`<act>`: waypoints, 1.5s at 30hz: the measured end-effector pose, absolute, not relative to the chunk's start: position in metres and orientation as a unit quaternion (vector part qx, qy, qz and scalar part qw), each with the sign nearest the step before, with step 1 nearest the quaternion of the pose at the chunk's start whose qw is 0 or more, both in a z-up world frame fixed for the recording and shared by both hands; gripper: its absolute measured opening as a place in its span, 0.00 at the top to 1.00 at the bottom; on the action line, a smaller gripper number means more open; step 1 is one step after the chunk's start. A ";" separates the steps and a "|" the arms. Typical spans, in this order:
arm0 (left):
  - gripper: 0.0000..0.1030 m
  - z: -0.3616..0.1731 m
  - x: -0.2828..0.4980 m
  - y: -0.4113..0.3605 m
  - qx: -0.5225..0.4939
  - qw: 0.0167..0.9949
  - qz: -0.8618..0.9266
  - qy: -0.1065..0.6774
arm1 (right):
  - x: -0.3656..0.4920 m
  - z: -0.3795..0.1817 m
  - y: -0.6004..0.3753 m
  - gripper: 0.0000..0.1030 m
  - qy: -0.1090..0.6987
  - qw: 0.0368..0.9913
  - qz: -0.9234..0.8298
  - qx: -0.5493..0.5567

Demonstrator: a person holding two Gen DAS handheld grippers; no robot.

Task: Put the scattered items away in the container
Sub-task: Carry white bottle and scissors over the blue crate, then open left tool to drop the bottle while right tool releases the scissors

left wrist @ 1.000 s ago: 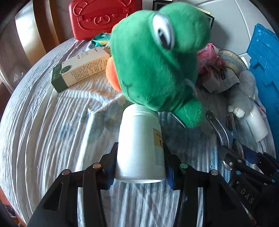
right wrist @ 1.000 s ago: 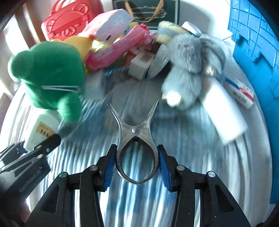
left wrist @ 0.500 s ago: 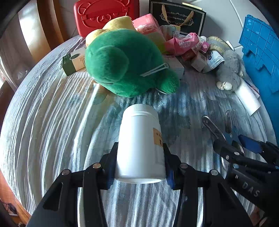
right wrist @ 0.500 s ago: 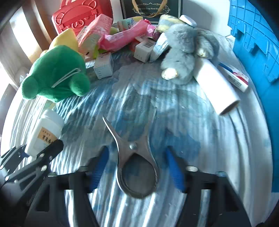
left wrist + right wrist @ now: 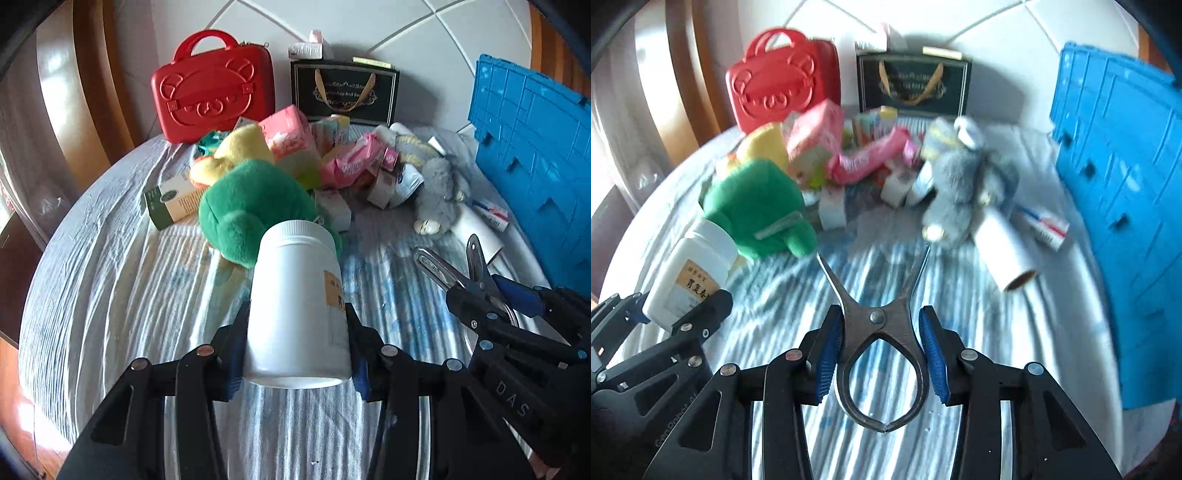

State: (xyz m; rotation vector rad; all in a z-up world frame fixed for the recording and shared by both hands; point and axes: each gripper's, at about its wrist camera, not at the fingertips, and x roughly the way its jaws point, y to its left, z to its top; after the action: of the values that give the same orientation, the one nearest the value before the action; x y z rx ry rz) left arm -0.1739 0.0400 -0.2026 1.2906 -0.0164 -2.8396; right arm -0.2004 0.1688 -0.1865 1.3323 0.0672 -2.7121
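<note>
White plastic, smooth and rigid, makes up the jar [image 5: 297, 306]: a squat cylinder with a ribbed screw lid and a tan paper label on one side. It sits crosswise between the pads of the left gripper [image 5: 297, 343], clamped at its lower body, clear of the cloth, lid pointing toward the blue crate [image 5: 532, 177]. I judge it light and hard to crush, but slick, so a hold low on the straight wall, off the label edge, is the safe one; whether it is full cannot be told.

Steel tongs [image 5: 877, 339] are the other piece, thin, stiff and springy, with a looped handle and two arms crossing at a rivet. The right gripper [image 5: 879, 350] has just been narrowing on them, and its ribbed blue pads now press the arms on either side of the rivet. They should weigh little; the polished metal could pivot or slip, so the grip near the rivet looks sound.

Left of the crate lie a white paper roll [image 5: 1001, 254] on a card core, a striped tube [image 5: 1043, 225] and a fluffy grey plush [image 5: 960, 192]. Farther from it are pink soft packs, small cartons, a green plush [image 5: 251, 206] and a yellow one, all on rumpled striped cloth [image 5: 122, 295]. Farthest off stand a glossy red case [image 5: 214, 92] and a black gift bag [image 5: 343, 92].
</note>
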 end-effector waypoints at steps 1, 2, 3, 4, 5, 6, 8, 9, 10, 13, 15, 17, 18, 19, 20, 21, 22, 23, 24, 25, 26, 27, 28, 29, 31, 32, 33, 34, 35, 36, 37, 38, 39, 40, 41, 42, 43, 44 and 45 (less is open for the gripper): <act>0.56 -0.193 -0.173 0.041 0.404 0.009 -0.915 -0.005 | -0.200 -0.176 0.170 0.60 0.023 0.058 -0.901 0.430; 0.56 -0.183 -0.171 0.042 0.395 0.006 -0.919 -0.005 | -0.197 -0.165 0.170 0.60 0.023 0.057 -0.906 0.419; 0.56 -0.172 -0.169 0.043 0.385 0.003 -0.923 -0.005 | -0.193 -0.152 0.168 0.60 0.024 0.054 -0.911 0.408; 0.56 -0.161 -0.167 0.043 0.375 0.000 -0.927 -0.005 | -0.183 -0.140 0.162 0.60 0.025 0.052 -0.915 0.399; 0.56 -0.149 -0.164 0.043 0.364 -0.003 -0.931 -0.004 | -0.180 -0.127 0.161 0.60 0.026 0.050 -0.921 0.387; 0.56 -0.138 -0.161 0.044 0.353 -0.006 -0.935 -0.003 | -0.176 -0.116 0.162 0.60 0.027 0.048 -0.925 0.376; 0.56 -0.116 -0.154 0.044 0.330 -0.012 -0.944 -0.003 | -0.166 -0.089 0.165 0.60 0.029 0.043 -0.935 0.350; 0.56 -0.105 -0.151 0.045 0.320 -0.016 -0.947 -0.002 | -0.161 -0.076 0.165 0.60 0.030 0.041 -0.939 0.339; 0.56 -0.095 -0.148 0.045 0.309 -0.020 -0.951 -0.002 | -0.156 -0.062 0.166 0.60 0.031 0.037 -0.944 0.325; 0.56 -0.067 -0.139 0.050 0.278 -0.034 -0.960 -0.001 | -0.140 -0.028 0.172 0.60 0.035 0.024 -0.956 0.289; 0.56 -0.049 -0.133 0.057 0.257 -0.045 -0.965 -0.001 | -0.131 -0.009 0.178 0.60 0.037 0.012 -0.962 0.269; 0.56 -0.031 -0.127 0.066 0.237 -0.057 -0.970 0.000 | -0.120 0.011 0.188 0.60 0.038 -0.001 -0.968 0.247; 0.56 -0.023 -0.125 0.070 0.228 -0.063 -0.972 0.000 | -0.116 0.020 0.193 0.60 0.039 -0.008 -0.971 0.238; 0.56 -0.015 -0.123 0.076 0.219 -0.069 -0.973 0.000 | -0.111 0.030 0.200 0.60 0.039 -0.017 -0.973 0.227; 0.56 -0.008 -0.121 0.082 0.211 -0.075 -0.975 -0.002 | -0.108 0.036 0.205 0.60 0.039 -0.024 -0.974 0.220; 0.56 -0.001 -0.119 0.090 0.203 -0.082 -0.976 -0.004 | -0.103 0.044 0.215 0.60 0.037 -0.034 -0.976 0.210; 0.56 0.005 -0.118 0.099 0.196 -0.089 -0.977 -0.006 | -0.098 0.051 0.223 0.60 0.035 -0.042 -0.978 0.202; 0.56 0.010 -0.117 0.108 0.190 -0.096 -0.977 -0.007 | -0.094 0.056 0.232 0.60 0.034 -0.050 -0.979 0.196; 0.56 0.016 -0.116 0.118 0.184 -0.104 -0.977 -0.008 | -0.089 0.061 0.241 0.60 0.033 -0.058 -0.980 0.189; 0.56 0.021 -0.114 0.130 0.177 -0.112 -0.978 -0.009 | -0.083 0.066 0.255 0.60 0.033 -0.069 -0.980 0.182; 0.56 0.026 -0.113 0.143 0.170 -0.121 -0.978 -0.011 | -0.077 0.071 0.266 0.60 0.032 -0.078 -0.981 0.176; 0.56 0.031 -0.111 0.157 0.164 -0.130 -0.978 -0.013 | -0.072 0.075 0.278 0.60 0.031 -0.087 -0.981 0.170; 0.56 0.035 -0.110 0.174 0.157 -0.138 -0.978 -0.016 | -0.067 0.079 0.296 0.60 0.029 -0.099 -0.981 0.162; 0.56 0.039 -0.109 0.190 0.151 -0.146 -0.978 -0.019 | -0.063 0.080 0.310 0.60 0.028 -0.108 -0.981 0.157; 0.56 0.046 -0.107 0.226 0.141 -0.160 -0.977 -0.024 | -0.058 0.084 0.344 0.60 0.022 -0.124 -0.981 0.150; 0.56 0.048 -0.106 0.244 0.138 -0.167 -0.976 -0.025 | -0.055 0.085 0.366 0.60 0.020 -0.135 -0.980 0.147; 0.56 0.051 -0.106 0.264 0.136 -0.173 -0.975 -0.026 | -0.053 0.086 0.385 0.60 0.019 -0.142 -0.979 0.146; 0.56 0.054 -0.107 0.284 0.136 -0.179 -0.974 -0.027 | -0.051 0.086 0.405 0.60 0.016 -0.148 -0.978 0.146; 0.56 0.056 -0.108 0.304 0.137 -0.185 -0.973 -0.029 | -0.051 0.086 0.423 0.60 0.014 -0.154 -0.977 0.147; 0.56 0.057 -0.110 0.325 0.141 -0.191 -0.971 -0.031 | -0.051 0.085 0.442 0.60 0.013 -0.159 -0.976 0.150; 0.56 0.058 -0.113 0.347 0.146 -0.196 -0.969 -0.035 | -0.052 0.085 0.462 0.60 0.012 -0.164 -0.975 0.152; 0.56 0.057 -0.116 0.367 0.152 -0.199 -0.967 -0.039 | -0.053 0.085 0.483 0.60 0.011 -0.168 -0.974 0.155; 0.56 0.054 -0.121 0.384 0.160 -0.198 -0.966 -0.043 | -0.054 0.084 0.502 0.60 0.010 -0.169 -0.972 0.161; 0.56 0.050 -0.127 0.402 0.173 -0.197 -0.964 -0.047 | -0.055 0.082 0.516 0.60 0.009 -0.169 -0.972 0.165; 0.56 0.046 -0.133 0.420 0.191 -0.197 -0.960 -0.050 | -0.058 0.078 0.533 0.60 0.009 -0.168 -0.970 0.174; 0.56 0.040 -0.140 0.436 0.213 -0.196 -0.956 -0.054 | -0.062 0.073 0.547 0.60 0.008 -0.165 -0.969 0.185; 0.56 0.032 -0.147 0.448 0.234 -0.195 -0.951 -0.058 | -0.065 0.068 0.558 0.60 0.007 -0.162 -0.967 0.195; 0.56 0.025 -0.153 0.459 0.253 -0.194 -0.946 -0.063 | -0.068 0.063 0.566 0.60 0.004 -0.157 -0.967 0.202; 0.56 0.018 -0.158 0.469 0.269 -0.190 -0.942 -0.069 | -0.073 0.057 0.576 0.60 0.000 -0.148 -0.966 0.212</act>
State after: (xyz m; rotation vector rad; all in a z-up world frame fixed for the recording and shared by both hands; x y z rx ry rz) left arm -0.1580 0.4689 0.0182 0.9652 -0.2472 -3.3808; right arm -0.0730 0.5761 0.0573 0.7359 -0.0003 -3.3595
